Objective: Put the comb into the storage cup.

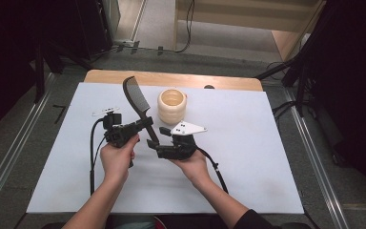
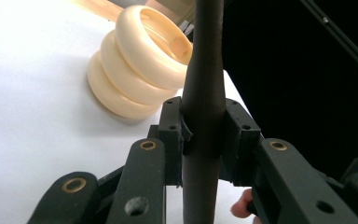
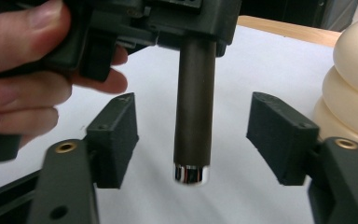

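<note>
A dark brown comb stands tilted above the white table cover, teeth up and to the left. My left gripper is shut on its round handle, with both pads pressed against it in the left gripper view. The handle hangs down from that grip and ends in a shiny metal cap. My right gripper is open, its two pads standing wide on either side of the handle's lower end without touching it. A person's hand holds each gripper.
A cream ribbed cup stands upright just behind the grippers, close to the right gripper's far pad. A white sheet covers the wooden table. Dark stands and cables lie on the floor around it.
</note>
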`<state>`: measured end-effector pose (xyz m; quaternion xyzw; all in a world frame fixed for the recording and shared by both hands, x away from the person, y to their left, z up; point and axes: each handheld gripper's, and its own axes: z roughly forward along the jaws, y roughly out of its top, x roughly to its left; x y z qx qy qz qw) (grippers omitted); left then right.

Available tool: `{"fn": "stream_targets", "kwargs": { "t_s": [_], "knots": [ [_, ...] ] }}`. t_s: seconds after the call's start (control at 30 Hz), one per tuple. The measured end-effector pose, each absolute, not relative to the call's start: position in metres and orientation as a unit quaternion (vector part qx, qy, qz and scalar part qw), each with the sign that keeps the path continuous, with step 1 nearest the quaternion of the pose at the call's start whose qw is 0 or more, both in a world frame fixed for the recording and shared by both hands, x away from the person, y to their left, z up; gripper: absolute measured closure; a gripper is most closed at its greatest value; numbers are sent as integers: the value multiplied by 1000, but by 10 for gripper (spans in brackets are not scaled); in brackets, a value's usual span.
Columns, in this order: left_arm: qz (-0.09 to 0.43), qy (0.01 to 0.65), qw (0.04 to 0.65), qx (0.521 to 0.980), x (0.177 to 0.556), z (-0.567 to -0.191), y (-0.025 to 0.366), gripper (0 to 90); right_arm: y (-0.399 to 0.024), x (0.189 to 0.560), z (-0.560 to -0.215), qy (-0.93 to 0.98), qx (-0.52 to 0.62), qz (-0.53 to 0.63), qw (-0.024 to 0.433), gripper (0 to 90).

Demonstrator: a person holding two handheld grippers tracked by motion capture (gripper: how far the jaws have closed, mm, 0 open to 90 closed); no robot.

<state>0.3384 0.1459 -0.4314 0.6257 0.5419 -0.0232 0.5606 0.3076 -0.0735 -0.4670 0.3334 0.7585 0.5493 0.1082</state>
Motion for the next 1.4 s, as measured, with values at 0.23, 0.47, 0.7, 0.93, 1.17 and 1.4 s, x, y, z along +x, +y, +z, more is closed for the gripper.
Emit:
{"fn": "stream_targets", "kwargs": {
  "t_s": [0.23, 0.47, 0.7, 0.93, 1.17, 1.4],
  "knots": [
    [-18, 543, 559, 626, 340, -430, 150, 729, -82, 306, -467, 763, 333, 545, 100, 237],
    [-28, 542, 557, 629, 343, -430, 152, 729, -92, 302, -465, 765, 325, 549, 90, 219],
    [-27, 536, 557, 634, 343, -430, 152, 729, -102, 300, -464, 768, 325, 544, 90, 211],
    [-28, 531, 552, 642, 343, -430, 152, 729, -115, 297, -468, 771, 329, 538, 91, 208],
    [-32, 527, 551, 646, 344, -431, 154, 729, -130, 294, -469, 778, 326, 529, 96, 208],
    [-30, 525, 549, 650, 344, -430, 155, 729, -139, 289, -468, 791, 312, 519, 87, 208]
  ]
}}
